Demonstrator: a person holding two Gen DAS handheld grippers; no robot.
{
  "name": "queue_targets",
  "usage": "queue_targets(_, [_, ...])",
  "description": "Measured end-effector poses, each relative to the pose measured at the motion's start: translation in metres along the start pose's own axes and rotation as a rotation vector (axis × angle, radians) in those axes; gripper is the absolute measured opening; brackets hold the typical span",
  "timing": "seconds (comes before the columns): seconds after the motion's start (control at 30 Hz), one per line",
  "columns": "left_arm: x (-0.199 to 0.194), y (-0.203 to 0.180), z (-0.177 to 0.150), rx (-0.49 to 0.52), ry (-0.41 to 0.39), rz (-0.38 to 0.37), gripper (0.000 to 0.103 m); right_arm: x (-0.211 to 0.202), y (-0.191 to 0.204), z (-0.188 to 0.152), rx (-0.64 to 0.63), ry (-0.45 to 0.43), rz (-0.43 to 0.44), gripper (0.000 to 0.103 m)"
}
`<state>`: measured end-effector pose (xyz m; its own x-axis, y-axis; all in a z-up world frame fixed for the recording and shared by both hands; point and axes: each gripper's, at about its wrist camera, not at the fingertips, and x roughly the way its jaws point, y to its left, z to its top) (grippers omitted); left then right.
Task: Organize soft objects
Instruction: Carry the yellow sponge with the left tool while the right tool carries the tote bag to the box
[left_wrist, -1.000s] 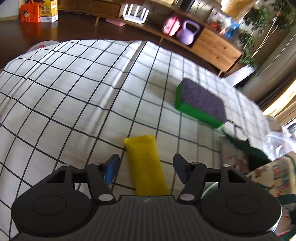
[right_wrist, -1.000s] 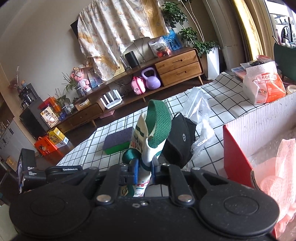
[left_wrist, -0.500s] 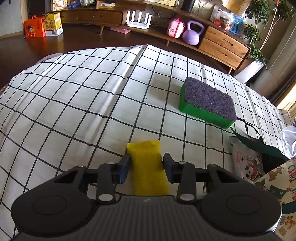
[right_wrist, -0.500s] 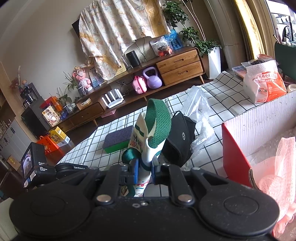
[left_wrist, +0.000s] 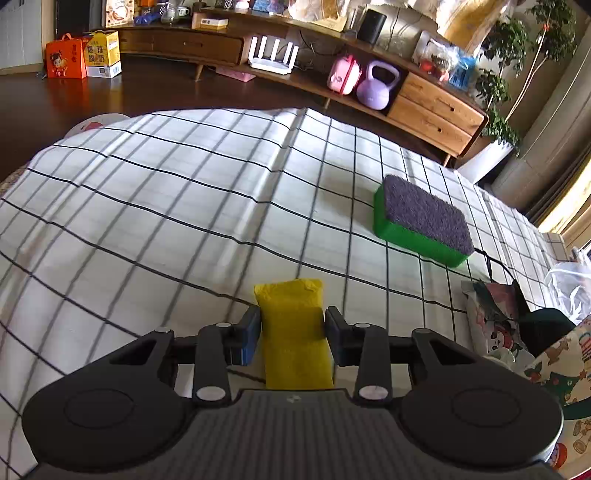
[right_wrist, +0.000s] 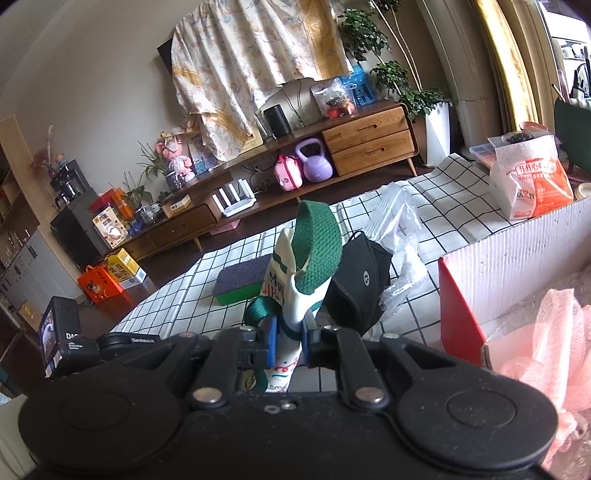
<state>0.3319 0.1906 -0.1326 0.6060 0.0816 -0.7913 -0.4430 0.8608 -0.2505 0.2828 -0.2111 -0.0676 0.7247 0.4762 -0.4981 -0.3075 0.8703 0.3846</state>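
Note:
My left gripper (left_wrist: 291, 332) is shut on a yellow sponge (left_wrist: 291, 332) and holds it over the checked tablecloth (left_wrist: 166, 206). A green sponge with a purple scrub top (left_wrist: 421, 221) lies further right; it also shows in the right wrist view (right_wrist: 240, 280). My right gripper (right_wrist: 290, 336) is shut on a white printed cloth bag with a green strap (right_wrist: 306, 266), held upright. A black pouch (right_wrist: 362, 280) sits just behind it. The left gripper's body (right_wrist: 62, 343) shows at the lower left of the right wrist view.
A cardboard box with a red inner wall (right_wrist: 461, 302) stands at the right, holding pink mesh fabric (right_wrist: 554, 332). A clear plastic bag (right_wrist: 399, 229) and a tissue pack (right_wrist: 528, 184) lie on the table. A printed cloth (left_wrist: 495, 321) lies at the table's right.
My left gripper closed from open onto the yellow sponge and has lifted it a little. My right gripper holds the cloth bag as before, nearly still.

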Motion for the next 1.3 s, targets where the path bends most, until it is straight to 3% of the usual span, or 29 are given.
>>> queue_targets(0.7, [-0.092,0.032,-0.023,-0.003,-0.054,-0.115,0.036,-0.084,-0.012,0.008,-0.027,-0.053,-0.030,0.008])
queue_targets(1.0, [-0.146,0.014,-0.035,0.049,-0.084,-0.173,0.036,-0.135,-0.027,0.023,-0.014,-0.132,-0.010,0.008])
queue_targets(1.3, [-0.203,-0.028,-0.037,0.128,-0.138,-0.263,0.036,-0.180,-0.054,0.045,0.004,-0.240,-0.039,0.008])
